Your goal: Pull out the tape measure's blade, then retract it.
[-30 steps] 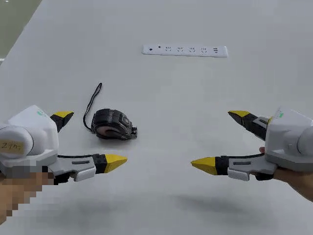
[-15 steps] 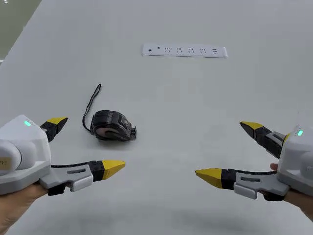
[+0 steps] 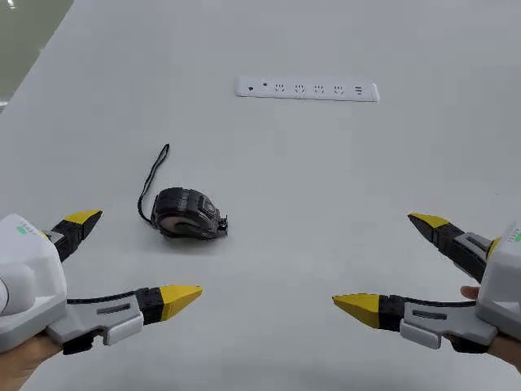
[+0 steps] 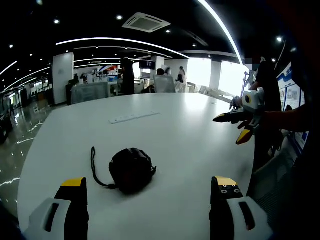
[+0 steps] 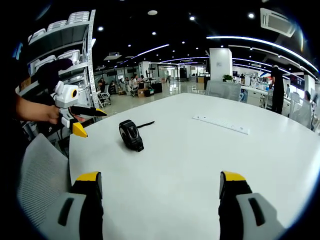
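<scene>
A black tape measure [image 3: 187, 213] with a black wrist strap [image 3: 152, 177] lies on the white table [image 3: 293, 163], blade fully inside. It also sits ahead of my left gripper [image 4: 150, 187] as the tape measure [image 4: 131, 170], and far left in the right gripper view as the tape measure [image 5: 131, 135]. My left gripper [image 3: 130, 257] is open at the lower left, short of the case and apart from it. My right gripper [image 3: 391, 261] is open at the lower right, well away from it. Both hold nothing.
A white power strip [image 3: 308, 88] lies flat at the far side of the table. The table's near edge curves below the grippers. Chairs, shelves and people stand in the room beyond the table in the gripper views.
Both grippers have dropped lower and drawn back toward me, away from the tape measure. The tape measure has not moved on the table.
</scene>
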The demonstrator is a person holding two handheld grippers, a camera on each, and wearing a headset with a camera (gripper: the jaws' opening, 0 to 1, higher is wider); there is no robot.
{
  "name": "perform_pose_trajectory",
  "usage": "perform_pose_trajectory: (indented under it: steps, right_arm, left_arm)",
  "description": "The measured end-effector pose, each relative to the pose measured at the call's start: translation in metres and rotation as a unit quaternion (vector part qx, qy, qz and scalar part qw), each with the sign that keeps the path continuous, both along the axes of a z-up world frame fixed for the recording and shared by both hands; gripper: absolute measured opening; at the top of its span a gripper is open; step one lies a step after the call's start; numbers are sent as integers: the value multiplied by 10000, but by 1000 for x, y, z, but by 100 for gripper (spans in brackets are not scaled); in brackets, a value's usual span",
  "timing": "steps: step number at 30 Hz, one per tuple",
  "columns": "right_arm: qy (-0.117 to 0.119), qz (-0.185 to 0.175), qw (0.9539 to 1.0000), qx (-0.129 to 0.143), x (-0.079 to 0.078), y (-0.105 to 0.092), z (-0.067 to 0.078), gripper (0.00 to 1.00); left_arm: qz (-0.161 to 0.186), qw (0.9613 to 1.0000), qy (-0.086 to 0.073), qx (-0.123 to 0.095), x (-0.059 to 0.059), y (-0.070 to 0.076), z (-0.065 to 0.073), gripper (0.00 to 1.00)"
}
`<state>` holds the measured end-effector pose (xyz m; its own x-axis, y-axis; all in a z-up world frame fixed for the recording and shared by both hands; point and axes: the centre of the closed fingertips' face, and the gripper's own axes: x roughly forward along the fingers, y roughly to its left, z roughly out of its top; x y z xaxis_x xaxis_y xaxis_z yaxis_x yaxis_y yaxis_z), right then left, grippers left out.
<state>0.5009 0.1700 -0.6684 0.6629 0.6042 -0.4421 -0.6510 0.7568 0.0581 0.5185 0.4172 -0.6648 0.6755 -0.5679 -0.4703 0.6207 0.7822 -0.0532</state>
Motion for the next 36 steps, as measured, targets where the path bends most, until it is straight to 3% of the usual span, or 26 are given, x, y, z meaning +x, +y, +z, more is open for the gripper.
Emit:
perform_pose_trajectory:
  steps: [15, 36]
  right_arm:
    - [-50, -32, 10000, 42, 0, 7, 2, 100]
    - [87, 32, 9999, 41, -4, 7, -5, 100]
  left_arm:
    - [-45, 10000, -36, -26, 12, -4, 5, 100]
    - [-326, 9989, -11, 335, 8, 3, 0, 100]
